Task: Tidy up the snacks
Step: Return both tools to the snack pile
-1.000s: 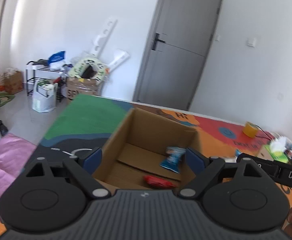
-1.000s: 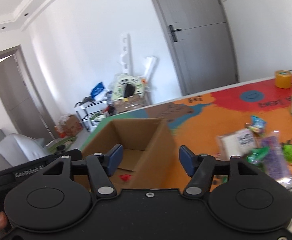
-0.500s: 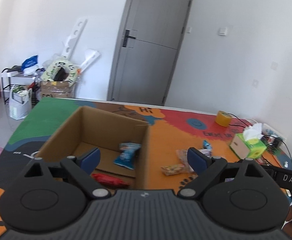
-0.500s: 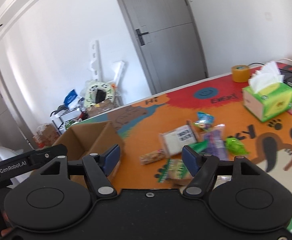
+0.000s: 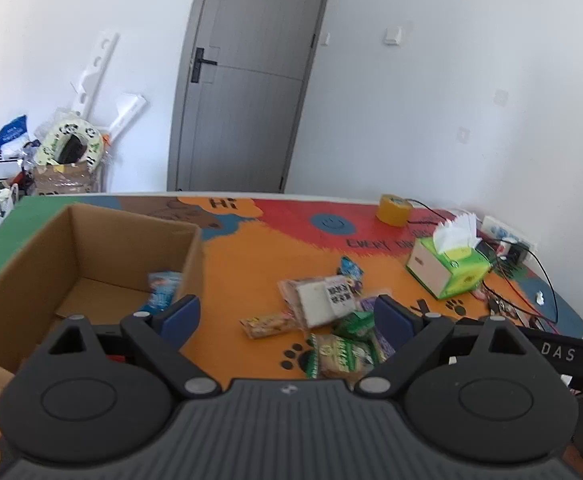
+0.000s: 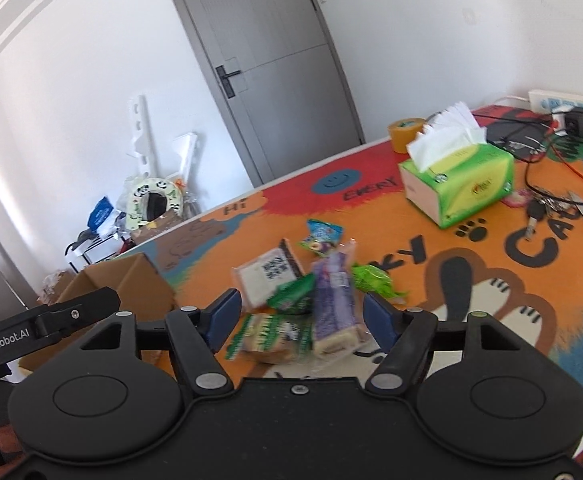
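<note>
We see cardboard box (image 5: 91, 256) at left with blue packet (image 5: 162, 292) inside; left gripper (image 5: 287, 316) wide open, empty; snack pile (image 6: 303, 300) mid-table; right gripper (image 6: 301, 320) above it, jaws apart, gripping nothing.

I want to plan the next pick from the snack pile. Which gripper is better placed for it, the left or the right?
Probably the right. The right gripper is open and empty, with the purple packet framed between its fingers. The left gripper, also open, frames mostly bare mat beside the cardboard box.
</note>
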### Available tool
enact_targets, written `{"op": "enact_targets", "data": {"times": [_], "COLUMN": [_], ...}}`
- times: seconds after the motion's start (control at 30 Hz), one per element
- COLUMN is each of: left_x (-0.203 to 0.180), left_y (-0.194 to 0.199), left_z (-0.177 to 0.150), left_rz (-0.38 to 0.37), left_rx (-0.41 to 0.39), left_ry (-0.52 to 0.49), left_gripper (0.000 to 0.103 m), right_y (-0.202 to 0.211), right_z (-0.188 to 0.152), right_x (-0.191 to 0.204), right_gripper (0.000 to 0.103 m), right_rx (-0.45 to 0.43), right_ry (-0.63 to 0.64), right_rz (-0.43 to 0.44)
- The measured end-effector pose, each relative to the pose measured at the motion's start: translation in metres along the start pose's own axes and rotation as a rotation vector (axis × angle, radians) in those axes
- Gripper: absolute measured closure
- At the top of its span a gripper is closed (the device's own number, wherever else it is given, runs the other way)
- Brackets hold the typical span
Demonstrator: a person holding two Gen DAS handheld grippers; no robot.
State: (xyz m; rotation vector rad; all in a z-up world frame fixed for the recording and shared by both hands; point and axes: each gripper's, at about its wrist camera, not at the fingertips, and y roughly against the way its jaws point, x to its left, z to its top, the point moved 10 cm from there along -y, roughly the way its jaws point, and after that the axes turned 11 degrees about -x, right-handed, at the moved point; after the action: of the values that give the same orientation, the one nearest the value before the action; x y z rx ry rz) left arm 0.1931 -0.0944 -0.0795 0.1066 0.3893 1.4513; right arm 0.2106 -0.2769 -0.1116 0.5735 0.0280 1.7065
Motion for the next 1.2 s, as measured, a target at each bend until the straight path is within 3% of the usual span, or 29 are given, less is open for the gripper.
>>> {"op": "enact_targets", "data": {"times": [0.23,0.57,1.2], "left_x": [-0.015,-0.030,-0.046], "left_y": [-0.022,-0.059,-0.115], "left_z": [-0.017,-0.048,-0.091], "left_rz": [-0.018,-0.012,0.020], "left_rx": [0.049,0.128,0.241], "left_ry": [-0.011,-0.024,-0.037], "left_gripper": [0.010,0.010,0.012], "right_y": [-0.010,-0.034,-0.072], "right_z": [-0.010,-0.026,-0.027], "right_x": [-0.019,-0.042,-0.073], "right_gripper": [0.037,0.055,0.054], "right_rx": [0.022,0.073,0.079], "right_ry": [-0.011,-0.047,-0.068], "right_rz": [-0.022,-0.031,-0.035]}}
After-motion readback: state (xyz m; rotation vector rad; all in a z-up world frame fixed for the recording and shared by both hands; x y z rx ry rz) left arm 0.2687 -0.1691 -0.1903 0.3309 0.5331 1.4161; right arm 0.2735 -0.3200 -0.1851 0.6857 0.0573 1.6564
